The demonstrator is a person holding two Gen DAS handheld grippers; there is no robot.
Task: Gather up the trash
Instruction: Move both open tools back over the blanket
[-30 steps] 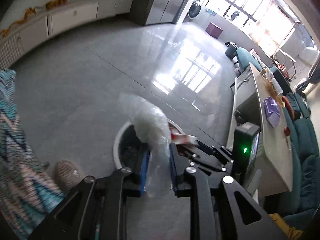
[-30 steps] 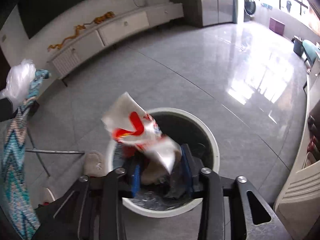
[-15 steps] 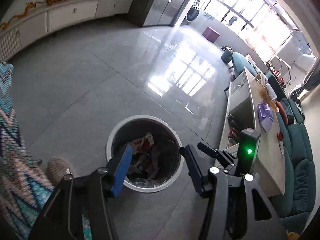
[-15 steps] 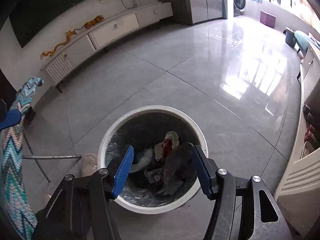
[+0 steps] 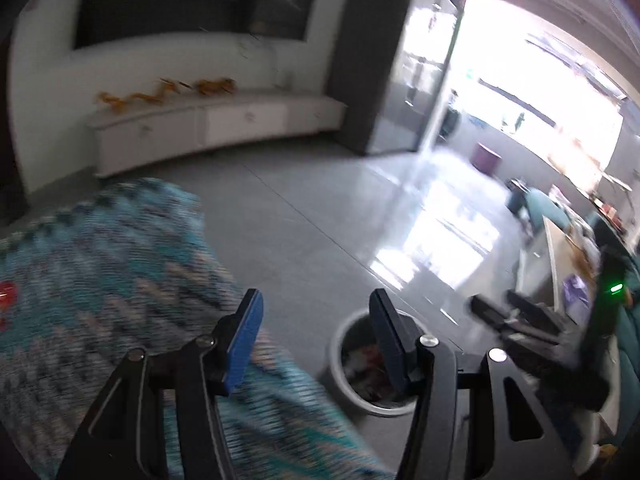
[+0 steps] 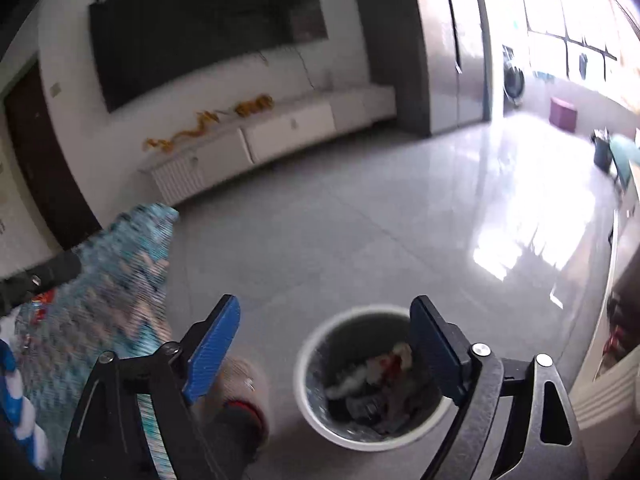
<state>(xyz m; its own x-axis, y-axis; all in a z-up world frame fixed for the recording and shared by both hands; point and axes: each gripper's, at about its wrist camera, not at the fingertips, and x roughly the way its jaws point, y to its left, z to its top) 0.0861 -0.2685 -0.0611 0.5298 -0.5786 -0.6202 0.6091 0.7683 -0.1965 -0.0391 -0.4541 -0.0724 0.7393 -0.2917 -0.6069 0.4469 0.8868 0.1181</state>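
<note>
A round white trash bin (image 6: pixel 308 384) stands on the grey floor, with crumpled wrappers and plastic (image 6: pixel 372 380) lying inside it. It also shows in the left wrist view (image 5: pixel 340 364), low and right of centre. My left gripper (image 5: pixel 316 320) is open and empty, raised above the floor left of the bin. My right gripper (image 6: pixel 324 332) is open and empty, raised above the bin's left side. The right gripper's body (image 5: pixel 520 320) shows at the right of the left wrist view.
A table with a blue zigzag cloth (image 5: pixel 100 272) is at the left, also in the right wrist view (image 6: pixel 100 292). A slippered foot (image 6: pixel 240 392) stands beside the bin. A white low cabinet (image 6: pixel 280 136) lines the far wall. A long table (image 5: pixel 560 264) and teal sofa are at right.
Both grippers opened and let the plastic bag and the red-and-white wrapper fall into the bin. Both have since lifted up and swung away to the left.
</note>
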